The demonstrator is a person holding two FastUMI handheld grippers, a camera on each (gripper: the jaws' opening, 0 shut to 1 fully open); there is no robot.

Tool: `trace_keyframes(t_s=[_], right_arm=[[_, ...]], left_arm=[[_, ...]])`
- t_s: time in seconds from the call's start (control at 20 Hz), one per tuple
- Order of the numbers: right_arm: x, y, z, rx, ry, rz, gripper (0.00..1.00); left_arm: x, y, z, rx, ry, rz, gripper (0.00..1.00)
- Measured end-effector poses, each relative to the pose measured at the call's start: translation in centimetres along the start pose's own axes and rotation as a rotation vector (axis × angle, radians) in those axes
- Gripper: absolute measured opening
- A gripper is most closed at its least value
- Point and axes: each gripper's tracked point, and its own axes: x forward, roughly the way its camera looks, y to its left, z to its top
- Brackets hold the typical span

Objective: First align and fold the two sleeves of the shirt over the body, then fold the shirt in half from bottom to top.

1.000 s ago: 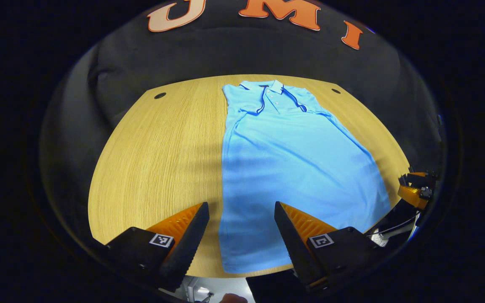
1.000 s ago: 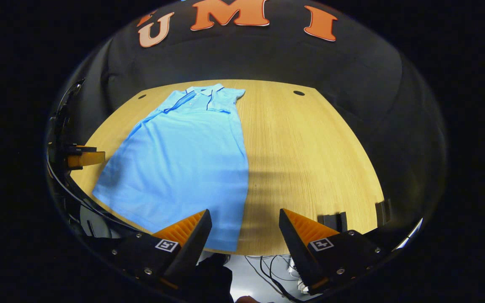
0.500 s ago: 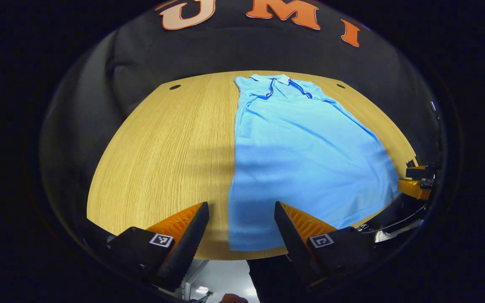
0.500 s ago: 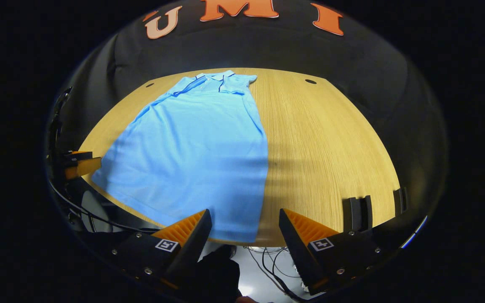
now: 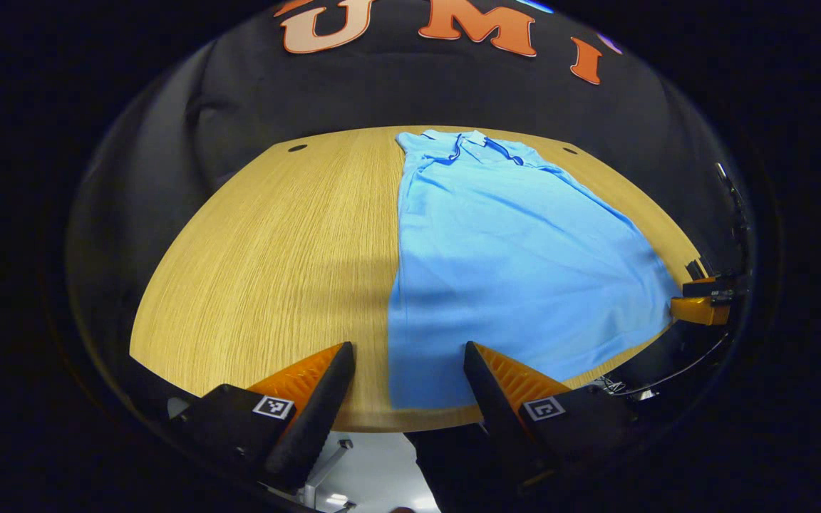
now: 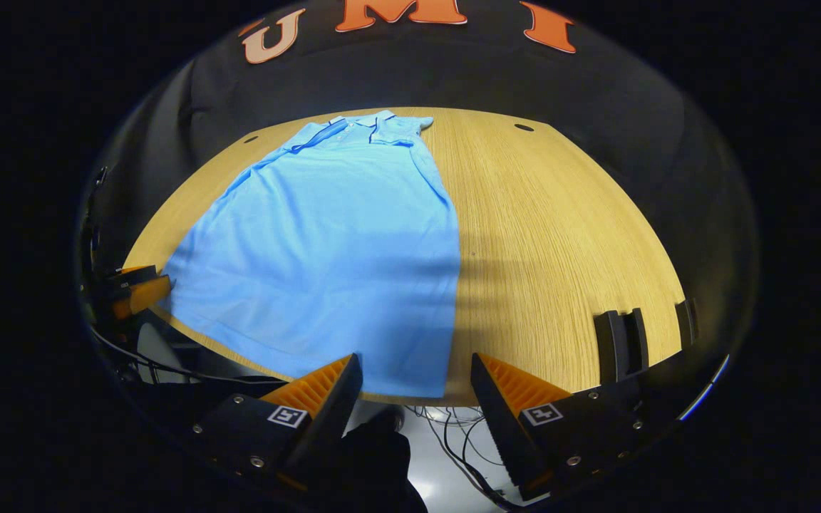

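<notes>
Sleeves look already folded in, so the shirt [image 5: 517, 263] lies as a long strip mid-frame on the surface [image 5: 268, 256], collar up top. Bottom-to-top fold isn't done; left gripper [image 5: 408, 381] and right gripper [image 6: 415, 388] hover at the hem, jaws released and holding nothing.

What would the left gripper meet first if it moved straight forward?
Probably the shirt's near left corner, lying between the open left gripper's fingers on the table. Height above it is unclear.

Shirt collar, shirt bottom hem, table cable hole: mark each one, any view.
shirt collar [image 5: 469, 140], left gripper view, on the collar flap at the far end.
shirt bottom hem [image 6: 353, 374], right gripper view, on the near edge of the fabric.
cable hole [image 6: 524, 127], right gripper view, on the dark opening in the tabletop.
</notes>
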Motion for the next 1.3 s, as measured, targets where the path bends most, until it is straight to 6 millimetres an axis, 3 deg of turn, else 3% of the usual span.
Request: trace_keyframes(t_s=[0.15, 0.2, 0.25, 0.3, 0.35, 0.4, 0.5, 0.55, 0.6, 0.65, 0.7, 0.85, 1.3], right_arm=[[0.2, 0.1, 0.2, 0.017, -0.020, -0.012, 0.93], [0.3, 0.1, 0.5, 0.029, -0.024, -0.020, 0.81], [0.3, 0.3, 0.5, 0.030, -0.026, -0.022, 0.81], [0.4, 0.5, 0.7, 0.026, -0.028, -0.019, 0.63], [0.5, 0.9, 0.7, 0.020, -0.030, -0.018, 0.53], [0.6, 1.1, 0.8, 0.010, -0.029, -0.024, 0.35], [0.6, 1.5, 1.0, -0.002, -0.017, -0.022, 0.17], [0.7, 1.6, 1.0, 0.015, 0.004, -0.017, 0.13], [0.8, 1.6, 0.9, 0.054, 0.024, -0.005, 0.07], [0.6, 2.2, 1.2, 0.119, 0.048, 0.040, 0.05], [0.8, 2.9, 1.2, 0.171, 0.069, 0.086, 0.02], [0.0, 2.2, 2.6, 0.263, 0.049, 0.121, 0.01], [-2.7, 1.4, 10.4, 0.400, -0.095, 0.240, 0.01]], left_arm=[[0.0, -0.4, 0.0, 0.010, -0.003, -0.002, 1.00], [0.0, -0.3, 0.1, 0.003, -0.007, 0.003, 1.00], [0.0, -0.5, 0.1, -0.004, -0.004, -0.004, 1.00], [0.5, -1.2, 0.3, 0.000, -0.009, 0.001, 0.92], [0.8, -1.7, 0.5, 0.013, -0.008, -0.007, 0.84], [0.9, -2.4, 0.6, 0.027, -0.008, -0.009, 0.69], [1.0, -3.3, 0.7, 0.036, 0.003, -0.008, 0.42], [1.1, -3.3, 0.7, 0.022, 0.020, 0.010, 0.34], [1.0, -3.4, 0.7, 0.008, 0.032, 0.010, 0.14], [0.5, -3.3, 1.1, -0.015, 0.043, 0.007, 0.14], [1.2, -3.6, 1.2, -0.050, 0.054, -0.003, 0.06], [1.2, -3.5, 2.1, -0.147, 0.061, -0.047, 0.07], [-2.3, -3.1, 12.4, -0.192, -0.105, -0.115, 0.06]])
